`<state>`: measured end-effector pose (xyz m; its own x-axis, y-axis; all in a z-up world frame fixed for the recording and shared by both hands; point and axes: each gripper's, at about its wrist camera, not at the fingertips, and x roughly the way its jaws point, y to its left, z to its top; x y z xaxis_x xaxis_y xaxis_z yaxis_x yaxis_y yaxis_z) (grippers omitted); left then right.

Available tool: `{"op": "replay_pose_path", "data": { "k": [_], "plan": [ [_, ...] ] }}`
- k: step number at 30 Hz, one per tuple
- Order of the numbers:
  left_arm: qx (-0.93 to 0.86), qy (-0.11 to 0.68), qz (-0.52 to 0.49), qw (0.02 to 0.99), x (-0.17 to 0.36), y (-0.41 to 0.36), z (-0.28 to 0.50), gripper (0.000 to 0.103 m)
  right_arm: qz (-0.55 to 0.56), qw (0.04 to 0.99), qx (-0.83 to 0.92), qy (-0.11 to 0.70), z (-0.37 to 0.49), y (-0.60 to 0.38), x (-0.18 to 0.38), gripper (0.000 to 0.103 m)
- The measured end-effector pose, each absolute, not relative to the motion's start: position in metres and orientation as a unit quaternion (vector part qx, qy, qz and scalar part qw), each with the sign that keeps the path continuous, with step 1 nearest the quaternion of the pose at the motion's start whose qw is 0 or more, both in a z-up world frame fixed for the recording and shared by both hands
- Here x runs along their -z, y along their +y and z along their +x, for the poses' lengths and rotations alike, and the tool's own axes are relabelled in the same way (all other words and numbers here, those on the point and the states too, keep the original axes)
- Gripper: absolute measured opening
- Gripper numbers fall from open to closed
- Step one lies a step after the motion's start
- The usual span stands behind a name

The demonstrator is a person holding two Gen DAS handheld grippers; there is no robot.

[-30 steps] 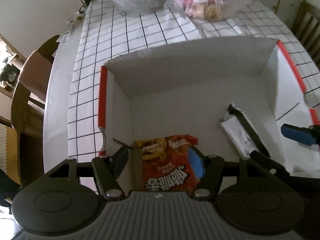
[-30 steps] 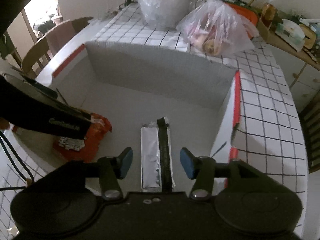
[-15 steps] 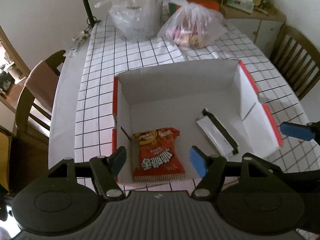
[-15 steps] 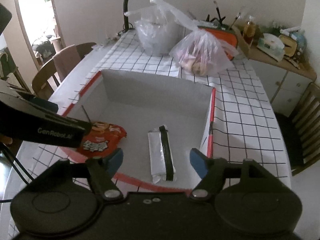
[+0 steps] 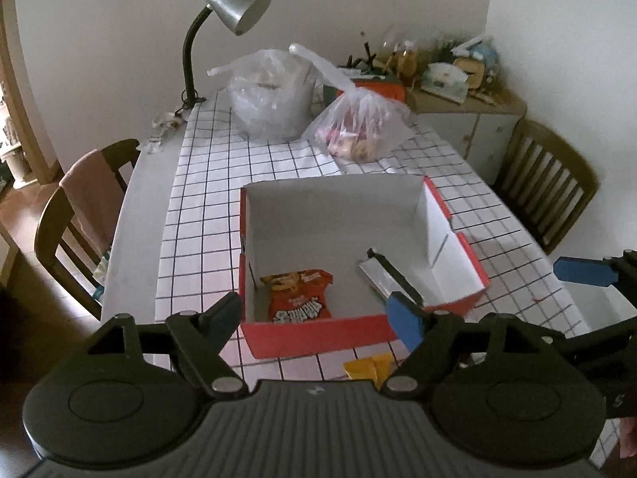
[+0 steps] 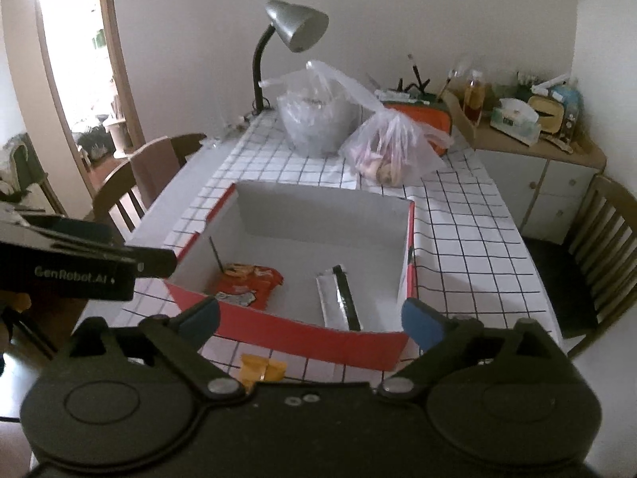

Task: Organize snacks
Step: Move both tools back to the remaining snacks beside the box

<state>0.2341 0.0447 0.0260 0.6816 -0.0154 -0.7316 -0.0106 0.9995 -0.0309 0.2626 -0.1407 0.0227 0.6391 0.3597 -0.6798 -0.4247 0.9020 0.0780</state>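
Left wrist view: the left tongs (image 5: 314, 316) hung tilted down over the near wall of the red box (image 5: 318, 334) — jaws just opened, nothing between them. A glossy red snack bag (image 5: 298, 294) and a flat silver packet (image 5: 382, 275) lay inside; a yellow packet (image 5: 368, 368) lay on the checked desk (image 5: 207, 199).

Right wrist view: the right tongs (image 6: 314, 318) were spread wide and empty, jaws just opened. A grey lamp (image 6: 296, 26) and clear plastic bags (image 6: 392, 147) stood beyond.

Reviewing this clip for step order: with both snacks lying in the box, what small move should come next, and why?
Probably lower the left gripper toward the yellow packet in front of the red box. Both grippers have just been opening and hold nothing, the right gripper too, and that packet lies outside.
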Motion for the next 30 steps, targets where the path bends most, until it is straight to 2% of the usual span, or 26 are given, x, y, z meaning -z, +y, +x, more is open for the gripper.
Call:
{"op": "replay_pose_path", "data": {
  "k": [10,21,30],
  "plan": [
    [0.024,0.386,-0.04,0.921,-0.025,0.056,0.177,0.089,-0.033,0.91,-0.223,0.347,0.209,-0.149,-0.027,0.102],
    [0.026,0.394,-0.077,0.915,-0.004,0.07,0.135,0.099,-0.02,0.907,-0.22,0.358,0.17,-0.161,0.001,0.102],
    [0.014,0.412,-0.08,0.908,0.024,0.075,0.119,0.1,-0.009,0.899,-0.214,0.382,0.156,-0.164,0.026,0.102]
  ]
}}
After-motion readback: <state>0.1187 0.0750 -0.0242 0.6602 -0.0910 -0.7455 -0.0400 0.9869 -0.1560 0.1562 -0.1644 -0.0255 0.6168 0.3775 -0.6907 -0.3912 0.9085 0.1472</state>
